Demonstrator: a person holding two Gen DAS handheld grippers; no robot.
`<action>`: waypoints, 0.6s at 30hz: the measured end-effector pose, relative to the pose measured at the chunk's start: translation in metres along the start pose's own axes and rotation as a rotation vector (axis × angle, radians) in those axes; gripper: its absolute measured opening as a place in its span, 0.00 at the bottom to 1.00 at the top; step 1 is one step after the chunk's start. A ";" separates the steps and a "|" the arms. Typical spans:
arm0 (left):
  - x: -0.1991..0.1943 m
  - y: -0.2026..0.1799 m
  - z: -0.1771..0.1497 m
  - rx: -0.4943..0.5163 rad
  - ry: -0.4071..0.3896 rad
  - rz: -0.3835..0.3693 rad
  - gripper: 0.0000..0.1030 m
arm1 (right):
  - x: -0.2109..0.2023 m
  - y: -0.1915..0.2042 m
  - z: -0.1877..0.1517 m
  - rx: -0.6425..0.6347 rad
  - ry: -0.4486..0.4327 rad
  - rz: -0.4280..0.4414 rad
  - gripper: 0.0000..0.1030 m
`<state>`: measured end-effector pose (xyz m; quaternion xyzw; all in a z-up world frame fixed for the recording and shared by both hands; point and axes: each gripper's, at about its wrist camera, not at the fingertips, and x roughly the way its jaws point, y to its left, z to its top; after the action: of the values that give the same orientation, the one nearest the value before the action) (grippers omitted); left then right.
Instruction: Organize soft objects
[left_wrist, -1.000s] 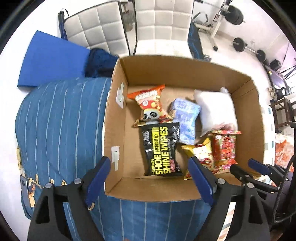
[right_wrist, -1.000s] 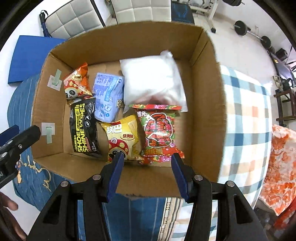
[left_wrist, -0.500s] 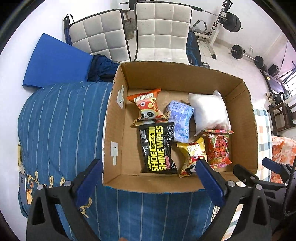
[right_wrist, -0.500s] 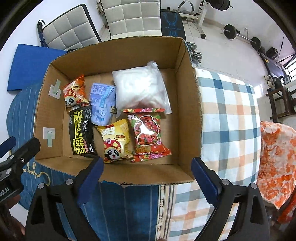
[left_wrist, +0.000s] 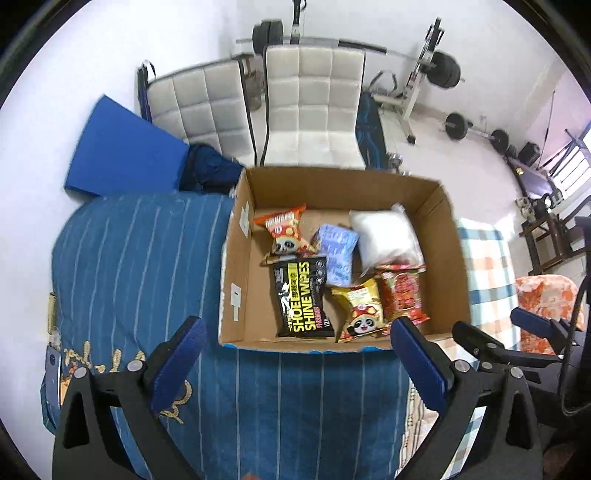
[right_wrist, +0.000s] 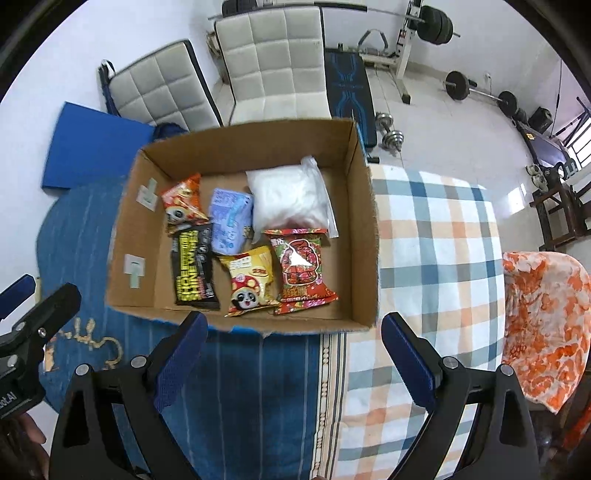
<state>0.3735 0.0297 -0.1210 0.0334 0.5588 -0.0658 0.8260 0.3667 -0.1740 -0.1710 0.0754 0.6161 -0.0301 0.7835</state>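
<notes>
An open cardboard box (left_wrist: 236, 258) (right_wrist: 364, 236) sits on the bed. Inside lie an orange panda snack bag (left_wrist: 282, 230) (right_wrist: 183, 205), a black shoe-wipes pack (left_wrist: 301, 295) (right_wrist: 192, 271), a light blue pack (left_wrist: 336, 254) (right_wrist: 231, 219), a white plastic bag (left_wrist: 386, 234) (right_wrist: 288, 199), a yellow panda snack bag (left_wrist: 360, 310) (right_wrist: 251, 280) and a red snack bag (left_wrist: 404, 295) (right_wrist: 301, 267). My left gripper (left_wrist: 299, 365) is open and empty, above the bed before the box's near wall. My right gripper (right_wrist: 293, 363) is open and empty too, near that wall.
The bed has a blue striped cover (left_wrist: 140, 258) (right_wrist: 258, 387) on the left and a plaid blanket (right_wrist: 436, 258) on the right. An orange patterned cloth (right_wrist: 543, 314) lies far right. White chairs (left_wrist: 314, 107), a blue mat (left_wrist: 122, 151) and gym weights (right_wrist: 476, 90) stand behind.
Both grippers have drawn back and up from the box, so it looks smaller and farther. The right gripper's jaws have opened wide. The items in the box have not moved.
</notes>
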 end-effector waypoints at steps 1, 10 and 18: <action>-0.008 0.000 -0.002 0.000 -0.012 -0.003 0.99 | -0.008 -0.001 -0.004 0.003 -0.010 0.008 0.94; -0.113 0.001 -0.033 -0.011 -0.137 0.001 0.99 | -0.101 -0.016 -0.053 0.041 -0.118 0.057 1.00; -0.168 0.000 -0.058 -0.013 -0.211 -0.001 1.00 | -0.179 -0.014 -0.102 0.026 -0.204 0.039 1.00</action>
<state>0.2590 0.0491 0.0130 0.0207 0.4691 -0.0659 0.8804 0.2240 -0.1803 -0.0221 0.0940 0.5313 -0.0303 0.8414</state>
